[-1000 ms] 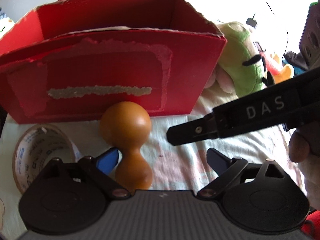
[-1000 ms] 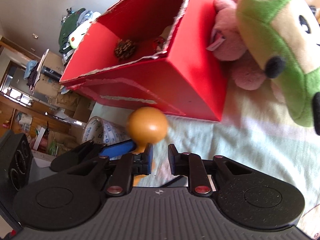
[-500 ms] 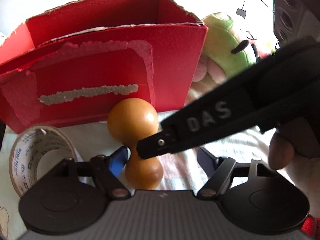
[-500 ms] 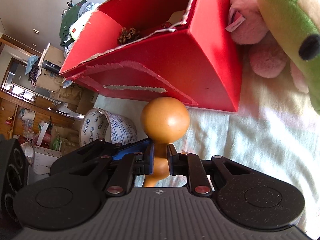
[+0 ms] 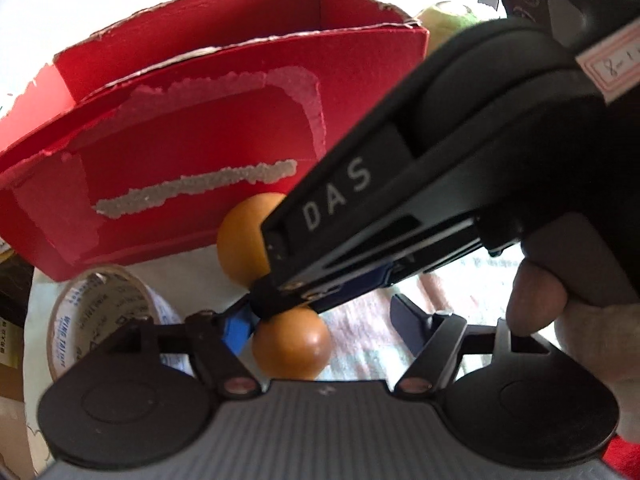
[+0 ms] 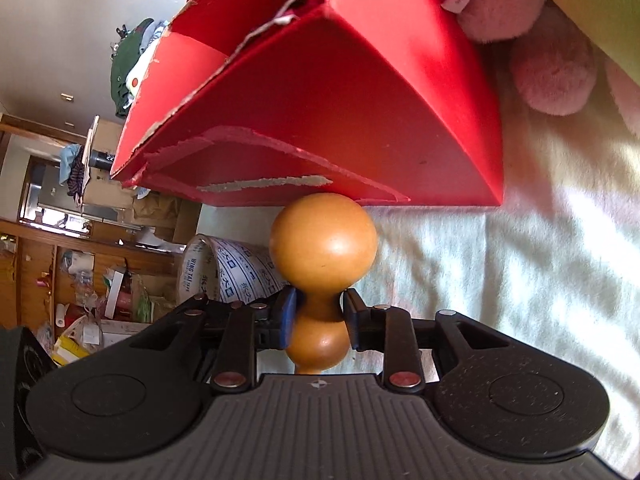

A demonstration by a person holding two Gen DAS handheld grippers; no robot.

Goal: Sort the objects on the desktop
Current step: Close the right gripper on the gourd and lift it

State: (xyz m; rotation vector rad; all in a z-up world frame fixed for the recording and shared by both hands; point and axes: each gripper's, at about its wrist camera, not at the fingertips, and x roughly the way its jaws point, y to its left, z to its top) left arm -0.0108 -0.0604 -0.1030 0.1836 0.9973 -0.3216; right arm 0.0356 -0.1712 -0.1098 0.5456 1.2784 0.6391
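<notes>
An orange wooden gourd lies on the white cloth in front of the red cardboard box. My right gripper is closed around the gourd's narrow waist, one pad on each side. In the left wrist view the right gripper's black body crosses in from the right over the gourd. My left gripper is open, its blue left fingertip beside the gourd's lower bulb, not gripping it. The red box stands just behind.
A roll of printed tape lies left of the gourd, also visible in the right wrist view. Pink and green plush toys lie right of the box. White cloth covers the surface. A cluttered room is at far left.
My right gripper has moved forward over the gourd and its jaws have come in onto the waist. The left gripper has stayed open, shifting slightly closer.
</notes>
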